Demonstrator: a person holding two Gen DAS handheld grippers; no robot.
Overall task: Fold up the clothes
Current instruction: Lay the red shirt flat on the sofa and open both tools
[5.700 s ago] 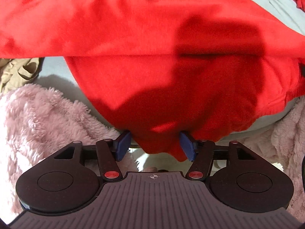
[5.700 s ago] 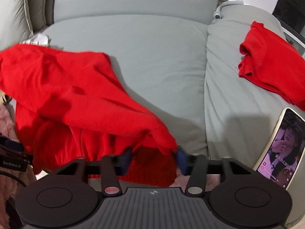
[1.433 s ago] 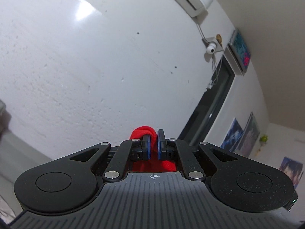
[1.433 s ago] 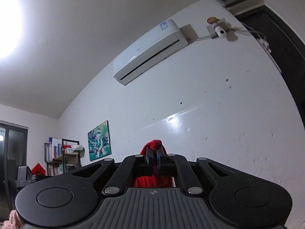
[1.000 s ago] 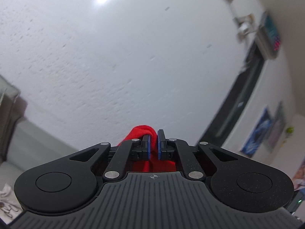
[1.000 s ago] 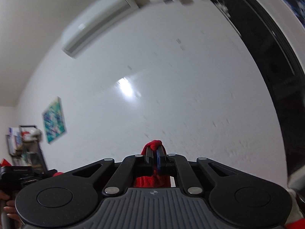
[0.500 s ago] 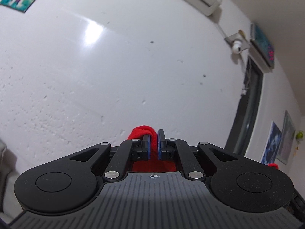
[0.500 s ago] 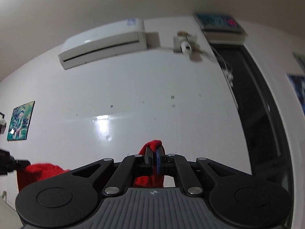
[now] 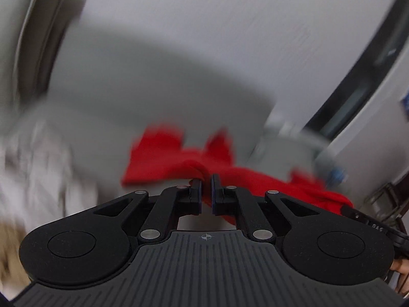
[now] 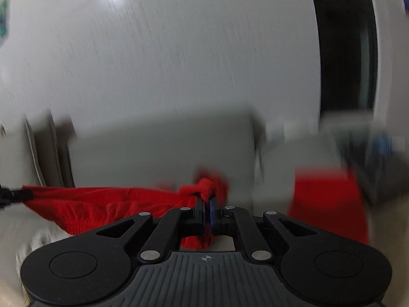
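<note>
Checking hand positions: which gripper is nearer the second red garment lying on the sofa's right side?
Right. The right gripper has the second red garment just to its right; the left gripper pinches the stretched red cloth's far end.

Garment [image 9: 255, 176] in my fingers: solid red, no pattern. Second red cloth [image 10: 329, 204] on the grey sofa [image 10: 158, 151]. My gripper bodies black, pads [image 10: 212, 213] blue. Wall [image 10: 179, 51] white, doorway [image 10: 347, 51] dark. Rest too blurred to call.
</note>
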